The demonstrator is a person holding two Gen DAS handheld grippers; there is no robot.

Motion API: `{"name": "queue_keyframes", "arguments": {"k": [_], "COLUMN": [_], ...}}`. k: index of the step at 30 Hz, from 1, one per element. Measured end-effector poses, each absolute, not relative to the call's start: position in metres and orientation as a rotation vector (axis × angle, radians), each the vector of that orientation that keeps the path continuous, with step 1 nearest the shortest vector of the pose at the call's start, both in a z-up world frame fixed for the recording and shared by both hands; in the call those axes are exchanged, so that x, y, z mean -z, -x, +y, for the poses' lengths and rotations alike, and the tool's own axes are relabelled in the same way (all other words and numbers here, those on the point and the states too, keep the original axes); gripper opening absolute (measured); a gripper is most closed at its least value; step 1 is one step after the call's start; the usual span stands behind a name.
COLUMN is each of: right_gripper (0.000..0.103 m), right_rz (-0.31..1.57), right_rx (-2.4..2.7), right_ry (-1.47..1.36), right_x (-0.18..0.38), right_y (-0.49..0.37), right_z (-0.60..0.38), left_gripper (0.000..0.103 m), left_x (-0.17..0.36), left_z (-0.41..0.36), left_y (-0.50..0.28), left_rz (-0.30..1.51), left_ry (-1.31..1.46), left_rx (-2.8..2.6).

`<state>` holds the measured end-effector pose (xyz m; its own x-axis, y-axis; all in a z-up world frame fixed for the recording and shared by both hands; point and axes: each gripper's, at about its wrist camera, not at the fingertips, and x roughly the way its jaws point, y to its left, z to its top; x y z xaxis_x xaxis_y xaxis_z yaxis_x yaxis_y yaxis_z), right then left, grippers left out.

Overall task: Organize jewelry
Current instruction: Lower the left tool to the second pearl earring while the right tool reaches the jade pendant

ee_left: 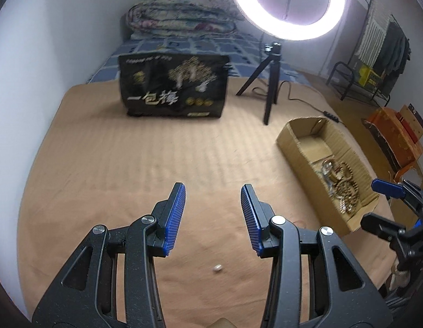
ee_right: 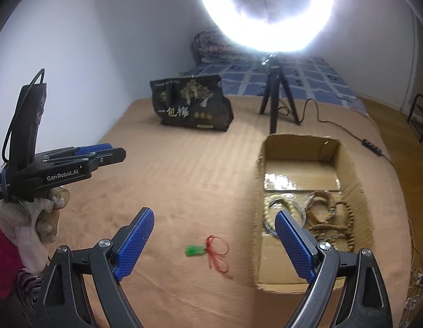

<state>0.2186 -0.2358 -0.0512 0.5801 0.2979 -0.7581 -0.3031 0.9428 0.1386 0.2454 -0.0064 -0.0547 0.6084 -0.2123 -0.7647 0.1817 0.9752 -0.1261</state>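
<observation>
The bed (ee_right: 184, 169) fills both views, spread with a tan blanket that looks soft and faintly ribbed. Behind it a ring light (ee_right: 266, 11) glares on a black tripod (ee_right: 275, 98), next to a folded quilt (ee_left: 181, 16) and a black snack bag (ee_left: 173, 87) standing upright. White walls close the room; a clothes rack (ee_left: 380, 43) stands at the far right of the left view.

A cardboard box (ee_right: 259, 246) lies open on the blanket at the right. Wooden bead strings (ee_right: 331, 218) and a pale bead bracelet (ee_right: 282, 205) lie heaped in its near half. These look light, limp and tangle-prone.

The right tool (ee_right: 214, 242) is spread wide and empty, its jaws straddling the box's near-left wall. The left tool (ee_left: 212, 216) is partly spread with nothing between its pads.

Still loose on the blanket, just left of the box, is a green pendant (ee_right: 193, 250) on a red cord (ee_right: 218, 254). It looks very light; the stone is small, hard and probably slick, while the cord is limp and will trail. Pinching the cord's knot right beside the stone seems the surest hold.

A tiny pale bead (ee_left: 216, 268) lies under the left tool. It would likely roll or sink into the nap, so a straight-down pinch suits it best.
</observation>
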Motion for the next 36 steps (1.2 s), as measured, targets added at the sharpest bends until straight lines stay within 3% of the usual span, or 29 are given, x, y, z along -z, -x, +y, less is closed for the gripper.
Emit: {"name": "queue_keyframes", "arguments": {"k": [10,22,36], "right_gripper": [0.075,0.056,0.052], "right_rz": [1.034,1.202,1.268], "right_rx": [-0.443,-0.435,-0.369], "right_ry": [0.005,-0.006,0.072], "right_x": [0.085,0.142,0.172], "right_y": [-0.228,-0.242,-0.255], "right_z": [-0.207,-0.182,-0.171], "left_gripper": [0.043,0.039,0.036], "left_x": [0.089,0.121,0.152], "left_z": [0.033,0.015,-0.007], "left_y": [-0.229,-0.22,-0.219], "left_rz": [0.988,1.08,1.161], "left_ry": [0.069,0.03,-0.008], "left_rx": [0.239,0.331,0.391]}}
